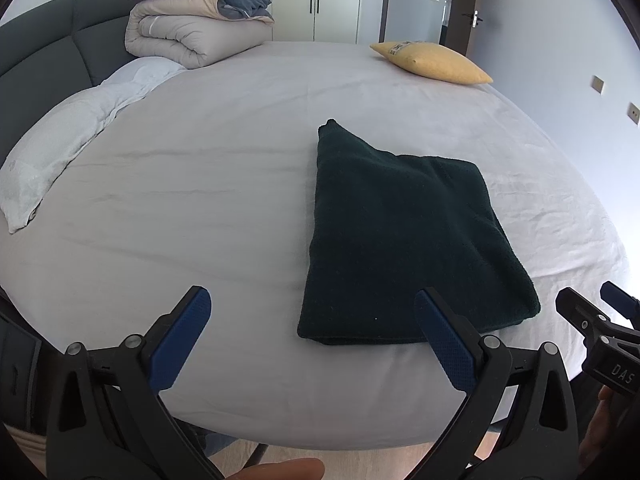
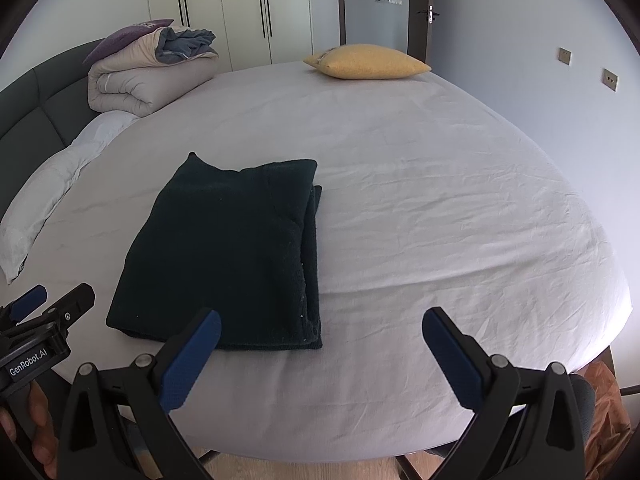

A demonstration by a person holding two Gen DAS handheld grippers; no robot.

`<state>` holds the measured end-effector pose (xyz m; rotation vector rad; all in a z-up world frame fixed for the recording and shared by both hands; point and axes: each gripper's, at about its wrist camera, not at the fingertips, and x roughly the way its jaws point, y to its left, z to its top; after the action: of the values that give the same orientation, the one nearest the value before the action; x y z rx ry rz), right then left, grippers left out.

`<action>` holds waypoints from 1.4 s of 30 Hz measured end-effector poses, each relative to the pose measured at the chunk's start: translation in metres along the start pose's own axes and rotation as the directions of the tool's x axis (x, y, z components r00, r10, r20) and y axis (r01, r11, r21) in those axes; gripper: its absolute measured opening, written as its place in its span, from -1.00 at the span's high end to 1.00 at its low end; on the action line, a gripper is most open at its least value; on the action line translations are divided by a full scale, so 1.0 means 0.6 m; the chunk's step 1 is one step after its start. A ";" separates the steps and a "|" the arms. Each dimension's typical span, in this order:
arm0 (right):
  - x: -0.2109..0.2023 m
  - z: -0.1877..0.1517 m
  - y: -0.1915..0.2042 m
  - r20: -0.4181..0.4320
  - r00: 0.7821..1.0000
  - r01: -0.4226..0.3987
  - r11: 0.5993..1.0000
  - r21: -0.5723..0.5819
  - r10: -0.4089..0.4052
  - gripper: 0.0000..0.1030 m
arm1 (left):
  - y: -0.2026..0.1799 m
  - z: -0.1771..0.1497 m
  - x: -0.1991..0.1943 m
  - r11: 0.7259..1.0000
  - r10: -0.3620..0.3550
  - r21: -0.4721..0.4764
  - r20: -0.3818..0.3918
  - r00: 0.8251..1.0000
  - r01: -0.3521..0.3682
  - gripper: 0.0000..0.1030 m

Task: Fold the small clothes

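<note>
A dark green garment [image 1: 404, 236] lies folded into a thick rectangle on the pale bed sheet [image 1: 200, 184], near the front edge; it also shows in the right wrist view [image 2: 228, 256]. My left gripper [image 1: 312, 300] is open and empty, held above the bed's front edge, just left of the garment's near end. My right gripper [image 2: 320, 320] is open and empty, at the garment's near right corner. The right gripper shows at the left wrist view's right edge [image 1: 592, 308]. The left gripper shows at the right wrist view's left edge [image 2: 52, 300].
A rolled beige duvet [image 1: 192, 32] with a purple pillow sits at the back left by the dark headboard [image 1: 44, 60]. A white pillow [image 1: 60, 140] lies along the left. A yellow cushion [image 1: 432, 62] lies at the back right. Wardrobe and door stand behind.
</note>
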<state>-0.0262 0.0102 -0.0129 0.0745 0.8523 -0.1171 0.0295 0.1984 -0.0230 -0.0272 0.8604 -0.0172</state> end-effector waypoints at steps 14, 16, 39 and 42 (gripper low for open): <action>0.004 -0.004 -0.002 -0.009 1.000 0.001 1.000 0.005 -0.001 -1.00 | 0.000 -0.004 0.006 1.000 -0.001 0.009 -0.005 1.000 0.001 -1.00; 0.004 -0.004 -0.002 -0.008 1.000 0.000 1.000 0.005 0.000 -1.00 | 0.000 -0.005 0.007 1.000 -0.001 0.008 -0.005 1.000 0.001 -1.00; 0.006 -0.011 -0.003 -0.014 1.000 -0.001 1.000 0.009 0.001 -1.00 | 0.000 -0.005 0.008 1.000 -0.002 0.010 -0.007 1.000 0.002 -1.00; 0.006 -0.013 -0.003 -0.016 1.000 -0.001 1.000 0.010 0.002 -1.00 | 0.000 -0.005 0.009 1.000 -0.002 0.011 -0.007 1.000 0.002 -1.00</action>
<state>-0.0300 0.0088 -0.0208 0.0854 0.8679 -0.1194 0.0307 0.1982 -0.0288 -0.0180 0.8669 -0.0239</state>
